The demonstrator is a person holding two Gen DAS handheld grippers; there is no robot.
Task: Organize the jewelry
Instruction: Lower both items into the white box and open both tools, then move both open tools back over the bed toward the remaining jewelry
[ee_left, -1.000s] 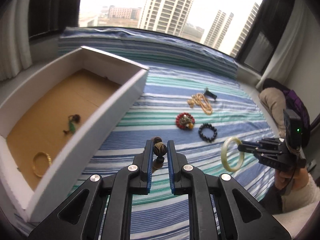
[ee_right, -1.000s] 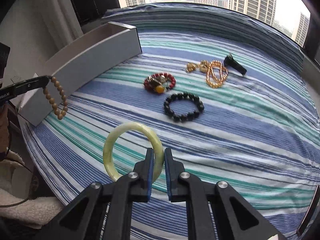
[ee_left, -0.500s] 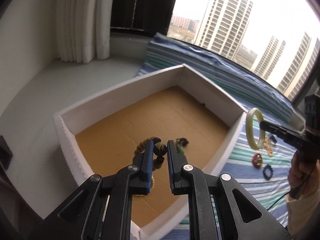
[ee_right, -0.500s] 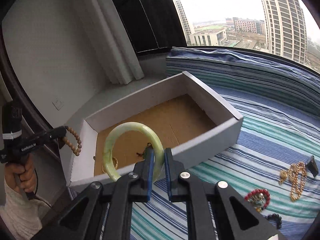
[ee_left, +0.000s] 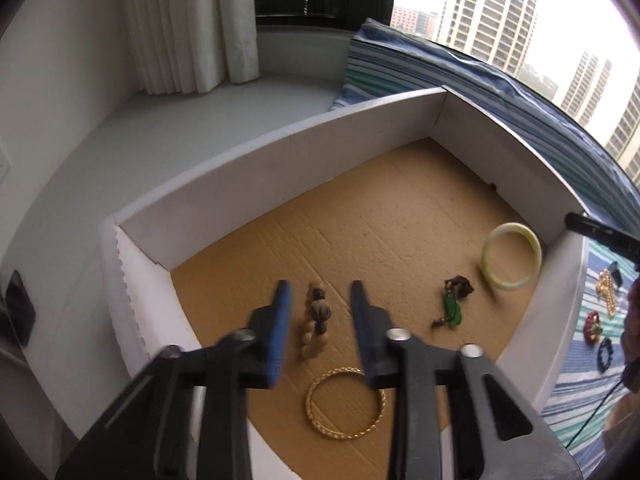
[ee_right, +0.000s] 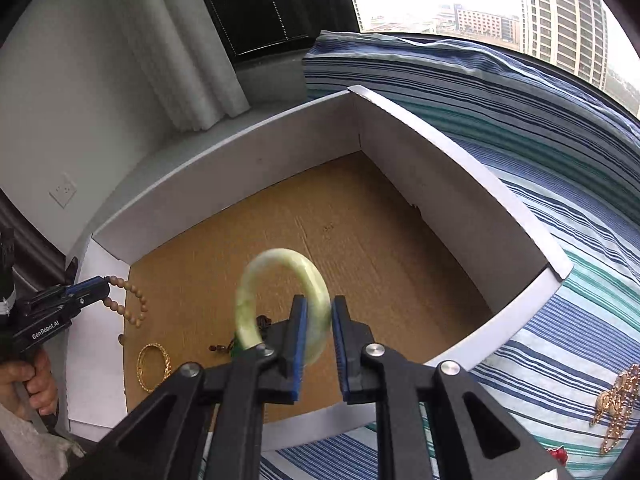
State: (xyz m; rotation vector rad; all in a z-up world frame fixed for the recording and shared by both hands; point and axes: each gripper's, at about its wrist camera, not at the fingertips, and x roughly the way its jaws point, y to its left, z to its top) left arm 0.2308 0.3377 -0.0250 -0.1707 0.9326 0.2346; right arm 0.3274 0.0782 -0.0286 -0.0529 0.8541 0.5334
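Observation:
A white box [ee_left: 280, 152] with a brown cardboard floor holds a gold bangle [ee_left: 346, 404] and a green pendant [ee_left: 452, 308]. My left gripper [ee_left: 320, 300] is open over the box; the wooden bead bracelet [ee_left: 316, 324] sits between its fingers, apart from both. In the right wrist view the beads [ee_right: 128, 300] still hang by the left fingertip. My right gripper [ee_right: 318, 316] is open, and the pale green jade bangle [ee_right: 280, 292] is blurred between its fingers. In the left wrist view the jade bangle [ee_left: 512, 256] is near the box's right wall.
On the striped cloth [ee_right: 560, 160] right of the box lie a gold chain [ee_left: 606, 292], a red bead bracelet [ee_left: 592, 326] and a black bead bracelet [ee_left: 604, 354]. White curtains [ee_left: 188, 24] hang behind the box on the grey sill.
Both grippers have opened over the box, letting go of the bead bracelet and the jade bangle. Both views have moved closer to the box floor.

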